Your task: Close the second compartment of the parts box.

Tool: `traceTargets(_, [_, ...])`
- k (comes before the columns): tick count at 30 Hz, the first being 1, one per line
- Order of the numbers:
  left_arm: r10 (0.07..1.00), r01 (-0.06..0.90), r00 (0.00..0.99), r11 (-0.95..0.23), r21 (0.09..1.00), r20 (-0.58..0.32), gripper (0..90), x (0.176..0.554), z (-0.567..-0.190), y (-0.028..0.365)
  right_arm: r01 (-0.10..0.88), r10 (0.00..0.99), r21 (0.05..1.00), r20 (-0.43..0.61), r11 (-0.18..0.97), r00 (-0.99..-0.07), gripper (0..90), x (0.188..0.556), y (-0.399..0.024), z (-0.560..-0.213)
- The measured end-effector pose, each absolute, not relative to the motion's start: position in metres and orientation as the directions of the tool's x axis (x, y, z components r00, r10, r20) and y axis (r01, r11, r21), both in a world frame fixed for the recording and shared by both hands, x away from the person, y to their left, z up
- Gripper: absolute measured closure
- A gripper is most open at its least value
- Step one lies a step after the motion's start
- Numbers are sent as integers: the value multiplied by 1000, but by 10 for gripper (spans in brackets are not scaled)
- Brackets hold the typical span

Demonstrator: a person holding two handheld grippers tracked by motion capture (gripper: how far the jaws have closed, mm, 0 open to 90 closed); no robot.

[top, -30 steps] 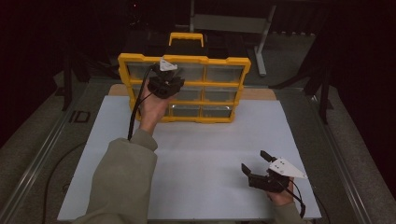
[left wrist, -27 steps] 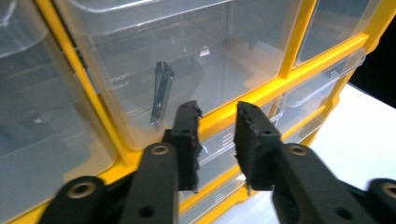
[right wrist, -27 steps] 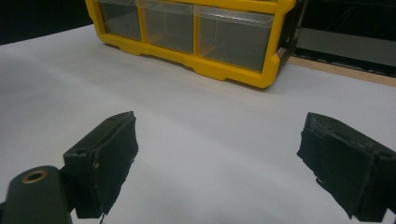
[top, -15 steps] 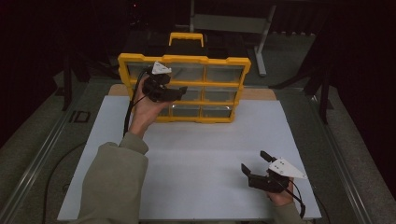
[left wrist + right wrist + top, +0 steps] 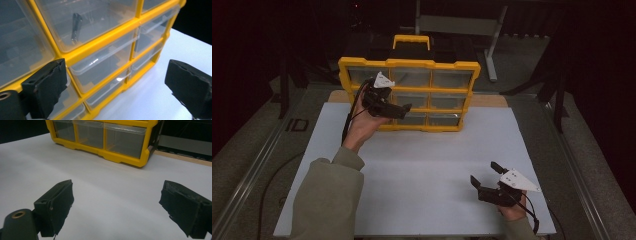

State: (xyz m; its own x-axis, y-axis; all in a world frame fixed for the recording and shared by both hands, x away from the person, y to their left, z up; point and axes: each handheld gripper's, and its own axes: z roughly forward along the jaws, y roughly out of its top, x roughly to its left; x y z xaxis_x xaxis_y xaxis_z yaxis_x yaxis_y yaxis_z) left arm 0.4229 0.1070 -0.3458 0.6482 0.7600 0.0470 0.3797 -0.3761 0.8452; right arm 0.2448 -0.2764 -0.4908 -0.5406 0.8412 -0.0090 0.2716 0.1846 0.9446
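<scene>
The left gripper [image 5: 404, 109] has just been opening its jaws, nothing between them; the drawer cabinet [image 5: 409, 64] stands right ahead, its drawers shut. The right gripper [image 5: 484, 177] rests spread and empty, cabinet well ahead. No drawer is pulled yet.

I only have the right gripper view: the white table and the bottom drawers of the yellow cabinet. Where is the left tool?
Observer: The left tool is held up in front of the yellow cabinet, at its left half, around the middle row of drawers.
Operator: Is it gripping anything?
Observer: No. Its jaws have just been opening and stand wide, with nothing between them.
Operator: Anything inside the drawers up there?
Observer: One clear drawer facing the left tool holds a thin dark thing; I cannot tell what it is.
</scene>
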Motion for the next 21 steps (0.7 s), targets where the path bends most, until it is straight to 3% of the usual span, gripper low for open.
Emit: traceTargets(21, [730, 328, 681, -382, 864, 64, 0, 377, -372, 129, 272, 840, 945, -8, 184, -542, 110, 244, -276, -491])
